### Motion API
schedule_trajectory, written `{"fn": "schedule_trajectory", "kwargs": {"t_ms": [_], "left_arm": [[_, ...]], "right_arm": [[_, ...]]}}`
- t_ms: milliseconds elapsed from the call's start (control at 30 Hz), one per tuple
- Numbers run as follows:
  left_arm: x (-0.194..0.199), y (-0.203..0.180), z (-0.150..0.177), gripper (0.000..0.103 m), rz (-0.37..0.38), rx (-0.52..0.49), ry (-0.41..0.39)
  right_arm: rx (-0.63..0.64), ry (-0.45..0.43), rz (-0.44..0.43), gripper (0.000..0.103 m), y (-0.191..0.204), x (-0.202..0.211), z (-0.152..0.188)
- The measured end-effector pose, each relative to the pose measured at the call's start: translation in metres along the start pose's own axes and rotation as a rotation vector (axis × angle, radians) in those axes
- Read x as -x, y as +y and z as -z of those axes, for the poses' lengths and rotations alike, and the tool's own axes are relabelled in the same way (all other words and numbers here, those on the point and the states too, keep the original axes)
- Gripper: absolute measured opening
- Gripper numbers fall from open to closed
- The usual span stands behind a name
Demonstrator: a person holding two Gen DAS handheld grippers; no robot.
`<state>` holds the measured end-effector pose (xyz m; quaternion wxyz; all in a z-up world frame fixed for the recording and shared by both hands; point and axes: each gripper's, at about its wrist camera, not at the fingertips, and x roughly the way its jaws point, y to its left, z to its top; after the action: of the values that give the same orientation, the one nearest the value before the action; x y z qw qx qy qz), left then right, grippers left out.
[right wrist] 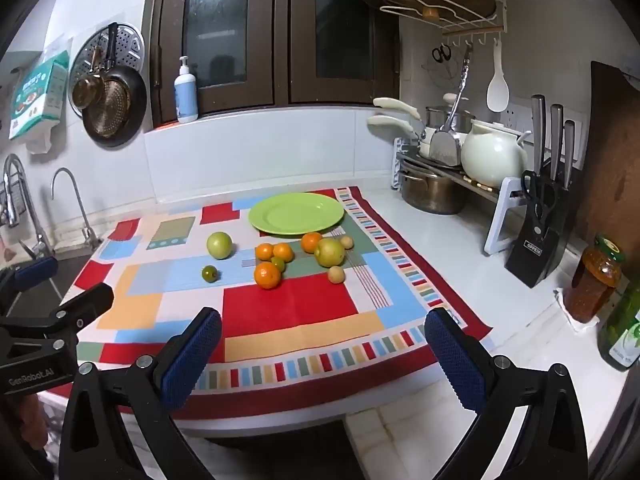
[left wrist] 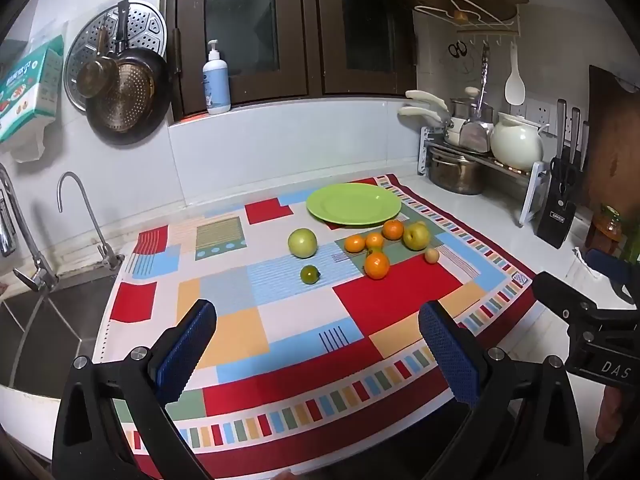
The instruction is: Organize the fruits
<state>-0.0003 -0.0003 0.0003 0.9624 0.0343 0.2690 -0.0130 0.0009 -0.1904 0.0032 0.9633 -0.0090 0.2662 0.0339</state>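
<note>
patchwork cloth [left wrist: 280, 320] on the counter; knife block [right wrist: 538, 248] near a white pot [right wrist: 494, 158]; soap bottle [left wrist: 216, 84] on the sill

We read "DAS" in white on the black body of the right gripper [left wrist: 600, 344], at the right edge of the left wrist view. "GenRobot.AI" sits on the left gripper [right wrist: 36, 344], at the left edge of the right wrist view. The knife block [right wrist: 538, 240], far right, carries a small white label, too small to read reliably.
</note>
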Motion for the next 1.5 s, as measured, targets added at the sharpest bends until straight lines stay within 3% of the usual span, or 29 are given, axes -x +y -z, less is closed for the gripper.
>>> {"fn": "schedule_trajectory", "kwargs": {"t_ms": [267,500,1500], "left_arm": [[0.009,0.015,0.002,0.103,0.016,0.020,-0.008],[0.009,0.002,-0.005,0.103,-0.017,0.003,-0.007],[0.016,0.002,-0.009,0.103,-0.003,0.009,-0.053]], "right_arm": [[-0.001,0.009,-0.008,0.102,0.003,0.005,-0.002],[0.004,-0.013,-0.003,0.102,0.005,0.008,0.000],[-0.001,-0.012,-0.013,0.102,0.002,0.007,-0.003]]}}
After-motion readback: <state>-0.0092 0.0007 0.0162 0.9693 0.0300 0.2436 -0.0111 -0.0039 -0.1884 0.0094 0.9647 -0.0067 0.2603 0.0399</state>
